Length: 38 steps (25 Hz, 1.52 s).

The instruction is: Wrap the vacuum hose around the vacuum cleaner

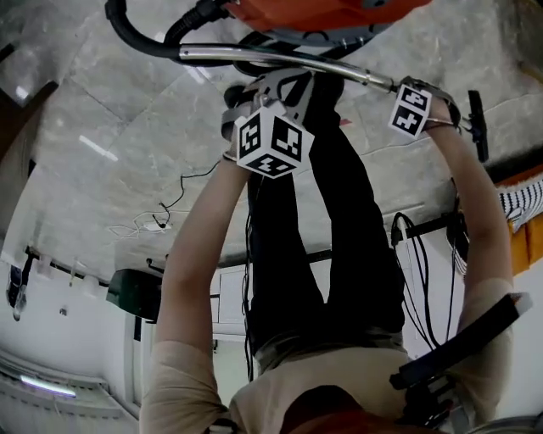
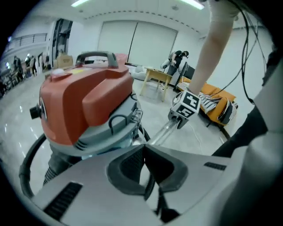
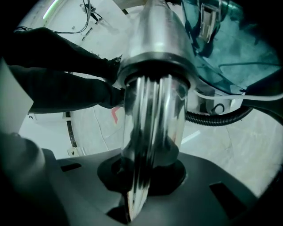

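Note:
The orange and grey vacuum cleaner (image 1: pixel 322 13) (image 2: pixel 84 101) stands on the floor just ahead of me. Its black hose (image 1: pixel 136 34) (image 2: pixel 28 163) loops out on the left side. A shiny metal wand (image 1: pixel 280 58) (image 2: pixel 163 132) runs across in front of it. My right gripper (image 1: pixel 405 87) (image 3: pixel 148 176) is shut on the wand (image 3: pixel 152 110) near its floor-nozzle end. My left gripper (image 1: pixel 270 85) (image 2: pixel 143 148) is shut, its tips meeting right by the wand's other end; I see nothing held between them.
The black floor nozzle (image 1: pixel 479 127) sits at the wand's right end. My legs in dark trousers (image 1: pixel 322 237) stand below the grippers. Thin cables (image 1: pixel 157 220) lie on the marble floor. A yellow table (image 2: pixel 157 77) and an orange sofa (image 2: pixel 212 99) stand behind the vacuum.

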Available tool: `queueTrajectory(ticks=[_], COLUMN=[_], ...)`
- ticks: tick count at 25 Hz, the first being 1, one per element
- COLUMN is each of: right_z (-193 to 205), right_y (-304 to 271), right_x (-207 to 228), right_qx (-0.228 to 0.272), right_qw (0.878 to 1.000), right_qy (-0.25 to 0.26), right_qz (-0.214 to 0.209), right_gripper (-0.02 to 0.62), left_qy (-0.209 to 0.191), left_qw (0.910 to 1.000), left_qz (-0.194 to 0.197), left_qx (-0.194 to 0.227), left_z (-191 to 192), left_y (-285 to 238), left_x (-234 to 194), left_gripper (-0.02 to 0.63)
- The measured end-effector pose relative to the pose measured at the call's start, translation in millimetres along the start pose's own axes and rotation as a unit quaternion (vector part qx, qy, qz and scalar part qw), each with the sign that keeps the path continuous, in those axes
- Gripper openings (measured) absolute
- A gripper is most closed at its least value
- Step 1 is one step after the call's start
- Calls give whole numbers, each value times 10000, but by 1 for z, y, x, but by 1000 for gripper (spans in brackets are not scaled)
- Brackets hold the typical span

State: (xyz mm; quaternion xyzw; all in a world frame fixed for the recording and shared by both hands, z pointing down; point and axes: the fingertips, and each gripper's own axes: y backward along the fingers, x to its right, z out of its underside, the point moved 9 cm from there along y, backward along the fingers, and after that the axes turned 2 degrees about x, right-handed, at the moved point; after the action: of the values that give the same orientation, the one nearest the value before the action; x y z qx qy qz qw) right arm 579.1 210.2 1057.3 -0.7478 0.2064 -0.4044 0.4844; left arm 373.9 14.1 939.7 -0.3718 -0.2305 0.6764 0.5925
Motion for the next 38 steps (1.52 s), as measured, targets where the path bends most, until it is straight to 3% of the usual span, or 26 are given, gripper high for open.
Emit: queueTrajectory(ticks=[2,4,6,9,10,12,15,26,32,36,38], right_z=[-6,-13,-22,-34,-37,-40,-37,-14,-16,-16,-15], right_y=[-18,-36,-51,-72,-79,-92,-112,-180,-215,-228,-228], right_x=[-3,-9,-12,-13,-12,-14,-14,30,22,24,32], right_qx=[39,58,83,74,38,-116,-397,-1074,-1218,-1372,-1641], right_qw=[10000,9998,9996,9994,9993,9991,9983,9937,9922,9897,9810], right_qy=[23,51,90,172,221,329,405,283,201,-369,-1020], right_qz=[-66,-168,-262,-307,-293,-247,-151,171,165,162,-181], right_gripper=[41,43,43,43,43,43,43,54,62,82,163], left_qy=[-268,-262,-329,-836,-752,-201,444,578,408,450,502], left_qw=[9995,9993,9980,9891,9878,9879,9848,9900,9900,9890,9882], left_qz=[-184,-177,-109,35,133,325,270,-518,-851,-760,-594], left_qx=[-27,-180,-530,-1216,-1355,-1503,-1660,-1177,-1051,-1185,-1318], left_z=[-2,7,21,43,51,72,107,161,183,189,192], left_y=[-14,-34,-56,-81,-87,-95,-107,-164,-176,-186,-193], left_x=[-7,-17,-28,-28,-28,-30,-41,-23,0,3,4], left_gripper=[5,5,5,5,5,5,5,5,5,5,5])
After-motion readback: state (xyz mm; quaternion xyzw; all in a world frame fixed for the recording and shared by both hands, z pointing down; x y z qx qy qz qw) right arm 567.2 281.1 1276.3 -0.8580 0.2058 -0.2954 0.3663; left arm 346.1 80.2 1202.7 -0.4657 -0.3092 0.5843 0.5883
